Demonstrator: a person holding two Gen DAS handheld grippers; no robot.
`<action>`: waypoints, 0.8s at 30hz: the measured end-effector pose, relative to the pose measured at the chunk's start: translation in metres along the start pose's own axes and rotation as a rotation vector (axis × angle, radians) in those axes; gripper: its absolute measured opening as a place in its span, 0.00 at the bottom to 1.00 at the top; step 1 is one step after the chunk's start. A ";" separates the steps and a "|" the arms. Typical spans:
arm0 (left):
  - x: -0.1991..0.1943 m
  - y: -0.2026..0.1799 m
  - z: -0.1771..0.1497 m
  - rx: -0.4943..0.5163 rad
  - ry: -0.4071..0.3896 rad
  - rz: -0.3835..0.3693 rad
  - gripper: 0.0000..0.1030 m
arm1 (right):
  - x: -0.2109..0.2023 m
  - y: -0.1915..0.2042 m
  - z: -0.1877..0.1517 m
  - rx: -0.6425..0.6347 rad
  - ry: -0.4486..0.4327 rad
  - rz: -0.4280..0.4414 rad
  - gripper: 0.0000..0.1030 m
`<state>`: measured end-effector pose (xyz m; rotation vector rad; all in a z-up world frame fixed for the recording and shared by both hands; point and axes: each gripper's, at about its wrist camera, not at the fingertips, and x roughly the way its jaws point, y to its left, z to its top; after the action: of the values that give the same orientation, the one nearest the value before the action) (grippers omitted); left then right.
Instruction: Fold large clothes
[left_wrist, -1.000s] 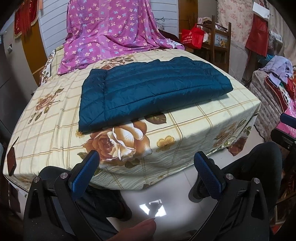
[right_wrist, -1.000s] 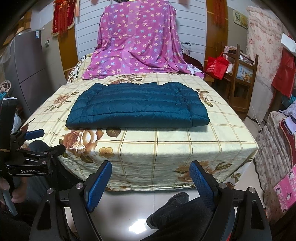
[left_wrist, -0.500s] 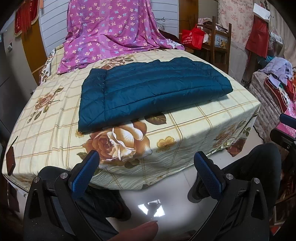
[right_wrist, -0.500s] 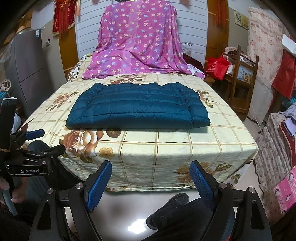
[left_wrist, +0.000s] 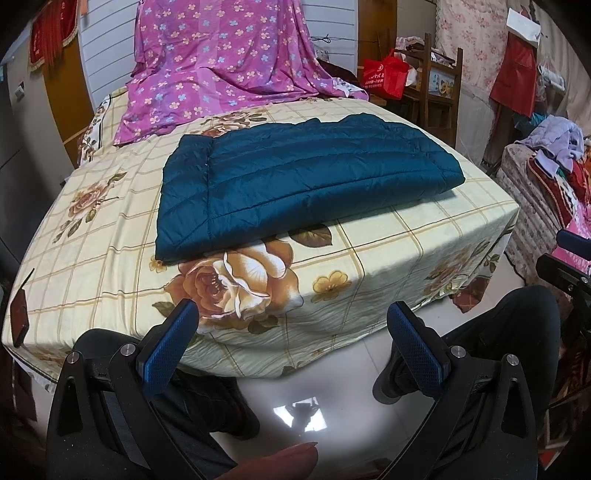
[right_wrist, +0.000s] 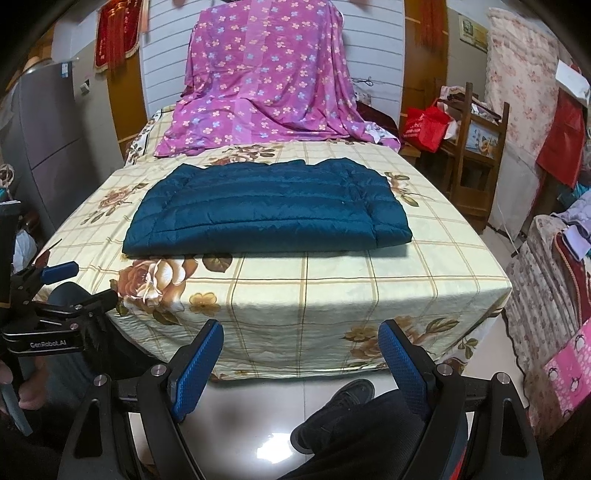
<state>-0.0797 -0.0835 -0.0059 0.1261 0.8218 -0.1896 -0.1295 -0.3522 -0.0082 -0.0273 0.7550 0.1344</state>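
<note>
A teal quilted down jacket (right_wrist: 266, 210) lies folded into a flat rectangle on the bed (right_wrist: 332, 295), in front of the purple floral sheet (right_wrist: 266, 81). Both the left gripper (left_wrist: 291, 343) and right gripper (right_wrist: 299, 354) hang short of the bed, fingers spread, holding nothing. The fold looks finished or paused; any further fold means reaching for the jacket's edge. Nothing has visibly changed from a second ago.

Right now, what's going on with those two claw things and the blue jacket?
Left gripper and right gripper open, empty, short of the bed. Blue jacket folded flat on it. Nothing between.
</note>
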 end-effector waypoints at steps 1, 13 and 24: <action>0.000 0.000 0.000 -0.002 0.000 -0.001 0.99 | 0.000 0.000 0.000 0.001 -0.001 0.001 0.82; -0.006 0.001 0.002 -0.026 -0.016 0.005 0.99 | 0.000 0.001 0.004 0.013 -0.013 -0.005 0.82; -0.002 0.005 0.001 -0.034 -0.003 0.010 0.99 | -0.001 0.002 0.006 0.013 -0.019 0.000 0.82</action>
<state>-0.0794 -0.0791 -0.0033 0.0976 0.8210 -0.1666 -0.1263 -0.3498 -0.0027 -0.0141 0.7368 0.1294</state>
